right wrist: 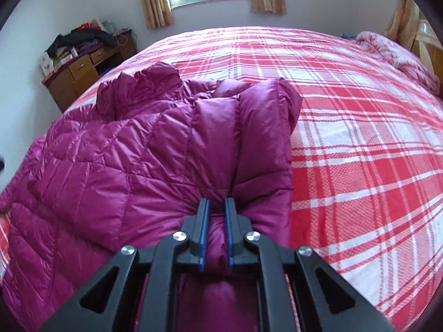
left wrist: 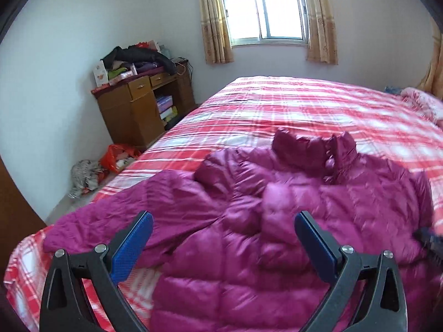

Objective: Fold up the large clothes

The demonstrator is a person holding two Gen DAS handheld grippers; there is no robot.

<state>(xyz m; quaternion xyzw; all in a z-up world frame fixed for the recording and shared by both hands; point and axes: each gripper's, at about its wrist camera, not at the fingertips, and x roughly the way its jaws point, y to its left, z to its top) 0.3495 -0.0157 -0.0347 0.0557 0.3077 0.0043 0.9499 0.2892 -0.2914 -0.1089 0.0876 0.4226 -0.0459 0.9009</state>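
Observation:
A magenta quilted down jacket [left wrist: 277, 221] lies spread on the bed, collar toward the window, one sleeve stretched to the left. My left gripper [left wrist: 223, 238] is open and empty, hovering over the jacket's front. In the right wrist view the jacket [right wrist: 124, 152] fills the left half, with its right sleeve folded over the body. My right gripper [right wrist: 216, 221] is shut on a bunched fold of the jacket's fabric at the sleeve end. The right gripper also shows at the right edge of the left wrist view [left wrist: 427, 239].
The bed has a red and white plaid sheet [right wrist: 360, 138]. A pink blanket [right wrist: 401, 55] lies at the far right. A wooden desk [left wrist: 144, 105] piled with clothes stands at the left wall, with bags [left wrist: 116, 157] on the floor. A window [left wrist: 263, 8] is at the back.

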